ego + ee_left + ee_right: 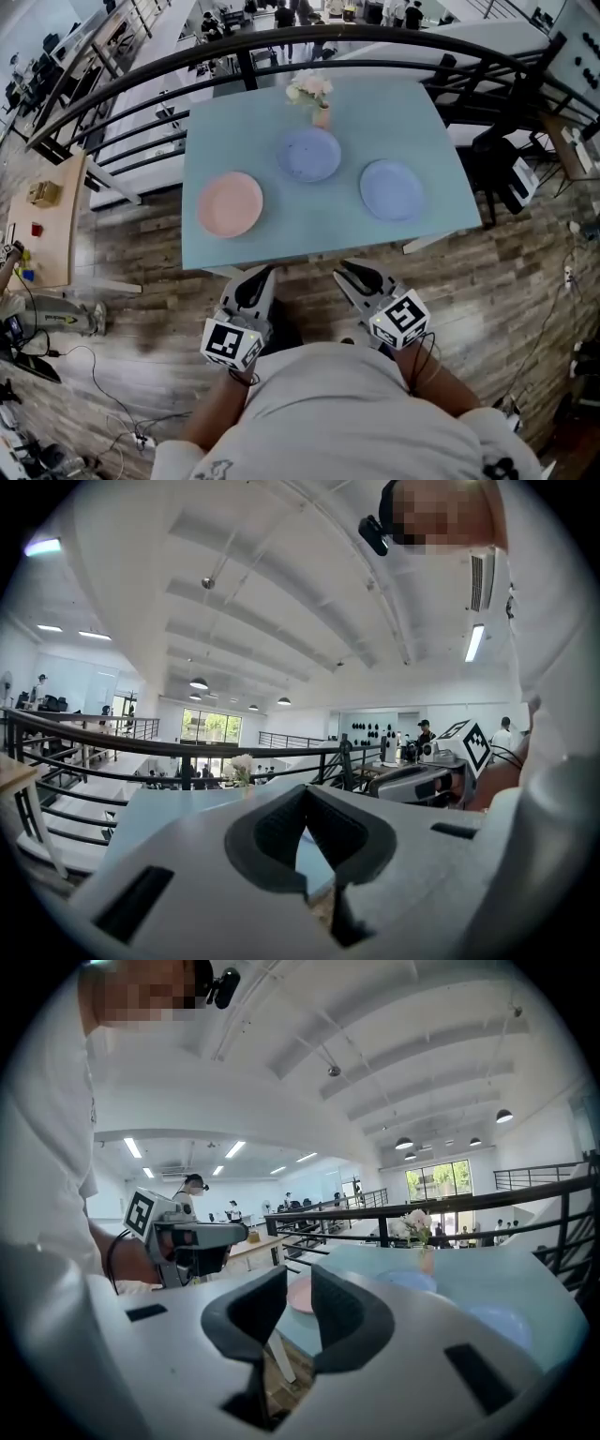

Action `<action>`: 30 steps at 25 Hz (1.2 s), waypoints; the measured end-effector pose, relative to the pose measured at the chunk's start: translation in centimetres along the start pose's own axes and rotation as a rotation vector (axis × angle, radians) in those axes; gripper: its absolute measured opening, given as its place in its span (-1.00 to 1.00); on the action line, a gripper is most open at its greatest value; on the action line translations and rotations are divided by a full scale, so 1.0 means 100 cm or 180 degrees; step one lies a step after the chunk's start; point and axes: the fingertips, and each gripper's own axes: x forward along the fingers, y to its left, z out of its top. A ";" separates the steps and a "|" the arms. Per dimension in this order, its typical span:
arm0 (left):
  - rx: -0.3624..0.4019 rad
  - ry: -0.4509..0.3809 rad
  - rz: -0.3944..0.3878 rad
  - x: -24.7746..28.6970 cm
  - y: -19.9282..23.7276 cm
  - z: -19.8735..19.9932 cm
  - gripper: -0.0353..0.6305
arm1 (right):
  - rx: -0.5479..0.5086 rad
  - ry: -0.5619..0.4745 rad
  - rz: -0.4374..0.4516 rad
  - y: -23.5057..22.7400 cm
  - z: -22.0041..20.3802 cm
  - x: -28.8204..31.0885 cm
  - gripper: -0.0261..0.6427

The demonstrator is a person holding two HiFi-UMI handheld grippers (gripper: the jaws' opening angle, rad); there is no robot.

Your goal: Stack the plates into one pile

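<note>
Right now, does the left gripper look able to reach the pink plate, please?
Probably yes: the left gripper hangs just short of the near edge of the table, and the pink plate lies beyond it with nothing between them.

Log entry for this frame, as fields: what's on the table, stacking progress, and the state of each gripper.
table: light blue table
plates: pink plate, lavender plate, blue plate; all lying apart, none stacked
other: vase of flowers just behind the lavender plate
left gripper: shut, empty, short of the table's near edge
right gripper: open, empty, short of the table's near edge
progress: stacking not begun
</note>
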 end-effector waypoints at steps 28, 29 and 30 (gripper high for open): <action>-0.0256 0.0005 -0.0109 -0.018 0.221 0.003 -0.88 | 0.0042 0.0688 0.0164 0.021 0.025 0.242 -0.52; -0.0261 0.0021 -0.0101 -0.018 0.222 0.002 -0.88 | 0.0053 0.0705 0.0168 0.018 0.024 0.245 -0.52; -0.0267 0.0037 -0.0087 -0.016 0.224 0.002 -0.88 | 0.0059 0.0718 0.0176 0.015 0.023 0.248 -0.52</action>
